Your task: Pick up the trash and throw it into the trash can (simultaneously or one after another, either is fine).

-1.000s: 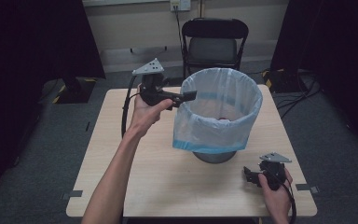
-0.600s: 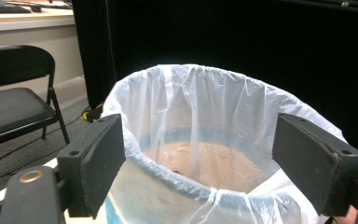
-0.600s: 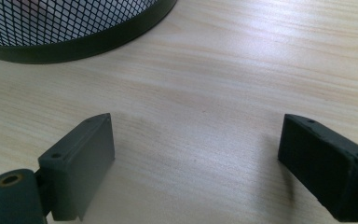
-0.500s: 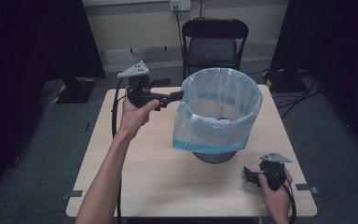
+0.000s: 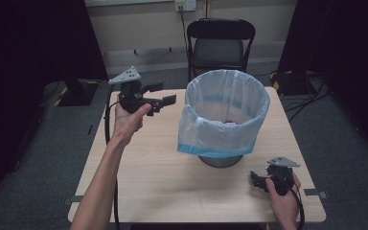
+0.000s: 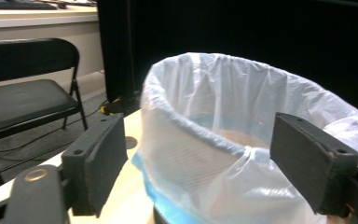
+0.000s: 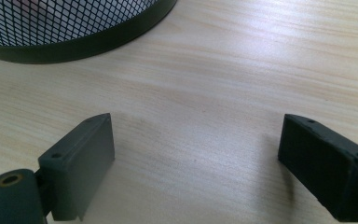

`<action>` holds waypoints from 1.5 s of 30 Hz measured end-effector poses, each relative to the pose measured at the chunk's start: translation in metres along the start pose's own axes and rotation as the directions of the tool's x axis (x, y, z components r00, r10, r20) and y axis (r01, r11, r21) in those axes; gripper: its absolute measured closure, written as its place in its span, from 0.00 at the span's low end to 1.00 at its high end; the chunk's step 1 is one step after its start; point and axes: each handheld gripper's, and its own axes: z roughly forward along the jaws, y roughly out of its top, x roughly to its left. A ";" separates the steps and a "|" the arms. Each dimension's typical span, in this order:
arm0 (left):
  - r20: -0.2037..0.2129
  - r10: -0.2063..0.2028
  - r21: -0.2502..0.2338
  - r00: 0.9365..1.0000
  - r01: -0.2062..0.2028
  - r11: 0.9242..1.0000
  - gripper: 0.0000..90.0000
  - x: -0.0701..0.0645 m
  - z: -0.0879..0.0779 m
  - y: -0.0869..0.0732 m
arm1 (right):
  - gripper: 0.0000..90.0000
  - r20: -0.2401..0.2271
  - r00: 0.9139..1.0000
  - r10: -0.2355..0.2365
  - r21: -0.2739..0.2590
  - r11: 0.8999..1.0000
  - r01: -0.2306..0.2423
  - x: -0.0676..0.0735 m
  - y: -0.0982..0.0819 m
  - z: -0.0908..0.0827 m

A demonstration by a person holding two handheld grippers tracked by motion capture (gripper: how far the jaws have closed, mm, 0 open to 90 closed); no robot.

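Just ahead of the left tongs (image 5: 162, 96), past their tips and apart from them, stands a mesh wastebasket (image 5: 220, 160) lined with a white plastic bag (image 5: 225, 112) whose blue-edged hem is folded down over the rim. These tongs are held up above the surface (image 5: 148, 177) by the person's left hand (image 5: 127, 117), their jaws spread wide and gripping nothing. In the left gripper view the left tongs (image 6: 198, 163) frame the near side of the bag (image 6: 242, 140); the liner's rolled rim lies between the two black pads without touching either, and a black folding chair (image 6: 23, 93) stands off to one side beyond the surface edge.

Near the right tongs (image 5: 255, 180), which the right hand (image 5: 282, 191) rests low on the surface, the basket's dark base ring sits a little way in front. In the right gripper view the right tongs (image 7: 196, 168) are released, jaws wide apart with bare pale wood (image 7: 205, 93) between them, and the basket's black mesh wall and bottom ring (image 7: 74, 32) lie farther ahead, clear of both pads. Well apart from each other, the two tongs flank the wastebasket on opposite sides. Beyond the basket, behind the far edge of the surface, the folding chair (image 5: 220, 48) faces the person.
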 end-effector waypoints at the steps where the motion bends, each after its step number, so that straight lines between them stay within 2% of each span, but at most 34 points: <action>1: -0.008 0.003 0.002 1.000 -0.003 1.000 0.22 0.001 -0.002 0.000 | 0.11 0.000 1.000 0.000 0.000 1.000 0.000 0.000 0.000 0.000; 10: -0.040 0.008 0.008 0.999 -0.008 1.000 0.20 0.007 -0.022 -0.007 | 0.11 0.000 1.000 0.000 0.000 1.000 0.000 0.000 0.000 0.000; 17: -0.068 0.030 0.033 0.997 -0.028 0.999 0.19 0.007 -0.031 -0.016 | 0.11 0.000 1.000 0.000 0.000 1.000 0.000 0.000 0.000 0.000; 25: -0.095 0.016 0.057 0.995 -0.011 0.998 0.18 0.010 -0.043 -0.034 | 0.11 0.000 1.000 0.000 0.000 1.000 0.000 0.000 0.000 0.000; 30: -0.094 0.038 0.089 0.995 -0.030 0.996 0.18 0.006 -0.049 -0.046 | 0.11 0.000 1.000 0.000 0.000 1.000 0.000 0.000 0.000 0.000; 38: -0.115 0.016 0.113 0.993 -0.003 0.994 0.18 0.010 -0.064 -0.072 | 0.11 0.000 1.000 0.000 0.000 1.000 0.000 0.000 0.000 0.000; 45: -0.142 -0.013 0.149 0.990 0.034 0.988 0.18 0.013 -0.075 -0.095 | 0.11 0.000 1.000 0.000 0.000 1.000 0.000 0.000 0.000 0.000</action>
